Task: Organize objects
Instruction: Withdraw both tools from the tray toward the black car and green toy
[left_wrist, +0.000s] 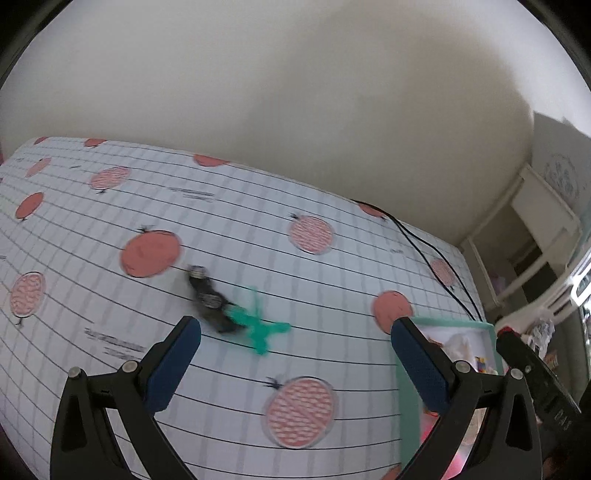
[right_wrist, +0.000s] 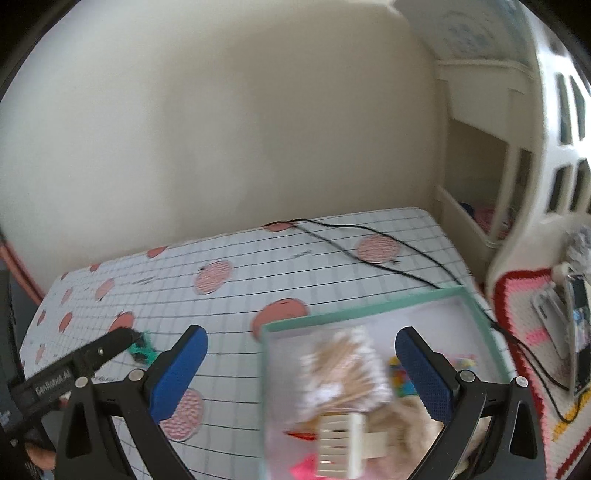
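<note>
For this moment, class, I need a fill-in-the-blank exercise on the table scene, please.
1. The box holding the cotton swabs has a rim coloured ____.
2. Both the left tongs and the right tongs are ____.
3. A black ____ runs across the table's far corner.

Missing words: green; open; cable

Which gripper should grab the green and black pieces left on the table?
Left. The left gripper is open and facing the green piece and black piece; the right gripper hovers over the box.
</note>
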